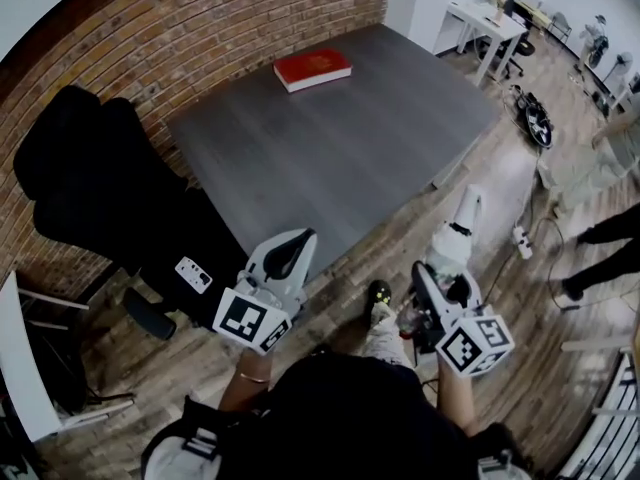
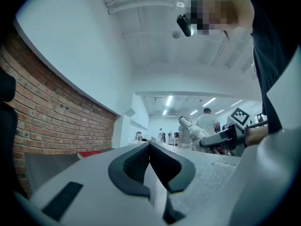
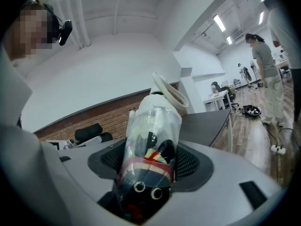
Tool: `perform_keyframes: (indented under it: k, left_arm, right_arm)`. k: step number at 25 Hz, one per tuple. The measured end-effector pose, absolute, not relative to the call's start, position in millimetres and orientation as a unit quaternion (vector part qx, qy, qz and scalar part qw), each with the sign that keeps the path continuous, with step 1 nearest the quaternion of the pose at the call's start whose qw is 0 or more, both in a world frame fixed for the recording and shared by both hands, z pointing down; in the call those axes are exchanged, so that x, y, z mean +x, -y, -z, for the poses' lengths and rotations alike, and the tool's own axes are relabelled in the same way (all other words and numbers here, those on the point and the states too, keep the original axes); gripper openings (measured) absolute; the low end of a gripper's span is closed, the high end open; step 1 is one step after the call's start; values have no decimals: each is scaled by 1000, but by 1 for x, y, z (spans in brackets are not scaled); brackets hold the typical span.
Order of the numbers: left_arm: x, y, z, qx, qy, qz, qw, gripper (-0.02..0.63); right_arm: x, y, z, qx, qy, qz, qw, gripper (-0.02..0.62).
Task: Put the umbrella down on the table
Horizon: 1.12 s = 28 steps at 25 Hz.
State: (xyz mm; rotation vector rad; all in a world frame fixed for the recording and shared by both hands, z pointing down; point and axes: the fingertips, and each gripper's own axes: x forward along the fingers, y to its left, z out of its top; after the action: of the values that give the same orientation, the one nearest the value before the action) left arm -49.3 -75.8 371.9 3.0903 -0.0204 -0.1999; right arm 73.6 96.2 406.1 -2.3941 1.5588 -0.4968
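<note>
From the head view, the left gripper point(image 1: 295, 246) is shut tight with nothing in it. The right gripper point(image 1: 440, 280) is squeezing a folded umbrella point(image 1: 462, 223). The umbrella's white end points at the gray table point(image 1: 330, 138), but it is over the wood floor and not on the table yet. A red book point(image 1: 312, 68) lies near the far side of the table. A black chair point(image 1: 90, 178) stands by the brick wall.

In the left gripper view, the left gripper point(image 2: 149, 147) has its two dark pads pressed together, holding nothing. The umbrella point(image 2: 190, 128) shows off to the right.

In the right gripper view, the right gripper point(image 3: 150, 161) hugs the umbrella point(image 3: 153, 131) on both sides. The umbrella is in a clear wrap. The table point(image 3: 207, 119) is behind it, and a person point(image 3: 265, 65) stands far off.
</note>
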Motion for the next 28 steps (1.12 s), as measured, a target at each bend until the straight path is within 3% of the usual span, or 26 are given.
perform_keyframes:
  k: [28]
  left_arm:
    - [89,157,-356,979,200,29,-3,-3]
  right_arm:
    - [276,54,-406,-700,-675,213,94,287]
